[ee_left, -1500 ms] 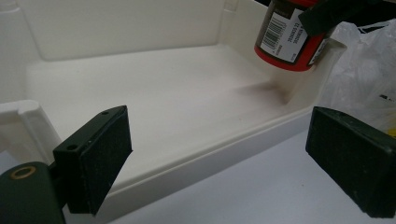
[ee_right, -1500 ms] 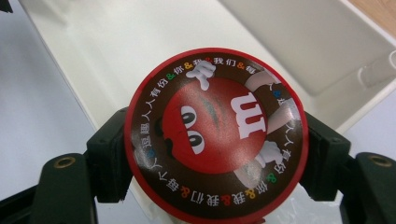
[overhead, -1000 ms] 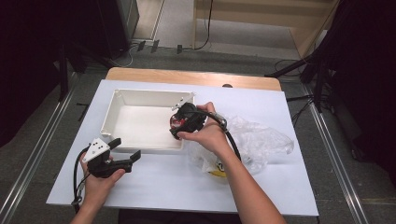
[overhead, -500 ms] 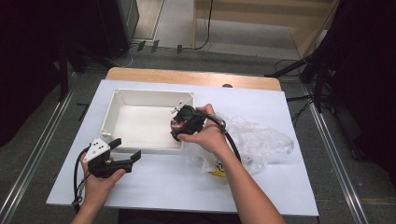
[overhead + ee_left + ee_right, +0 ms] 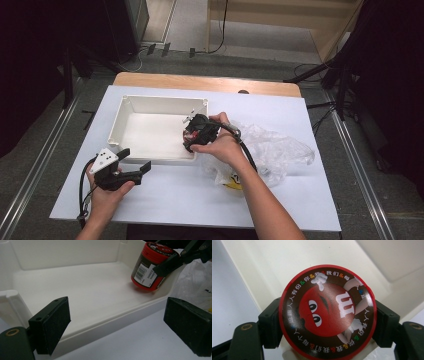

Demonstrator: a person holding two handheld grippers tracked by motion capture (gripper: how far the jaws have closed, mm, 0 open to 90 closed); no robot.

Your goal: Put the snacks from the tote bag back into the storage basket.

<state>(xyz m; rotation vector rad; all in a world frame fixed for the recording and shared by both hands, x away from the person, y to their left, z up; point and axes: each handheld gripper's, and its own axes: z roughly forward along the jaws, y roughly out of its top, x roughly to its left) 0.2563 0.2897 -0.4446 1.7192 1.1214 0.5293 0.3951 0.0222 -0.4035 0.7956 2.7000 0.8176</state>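
Right tool point(image 5: 192, 137) clamping red jar point(image 5: 150, 267) over tray point(image 5: 150, 100), barcode visible beside left tool point(image 5: 135, 167) gaping wide

A white sheet point(image 5: 165, 200) covers most of the desk point(image 5: 200, 82), whose bare wooden edge shows along the far side. The floor point(image 5: 250, 62) around it is grey, with metal rails point(image 5: 30, 185) running along both sides. Black cables point(image 5: 220, 30) trail across the floor beyond the desk. Light wooden furniture point(image 5: 320, 20) stands at the back, and dark equipment lines the unlit left and right edges.
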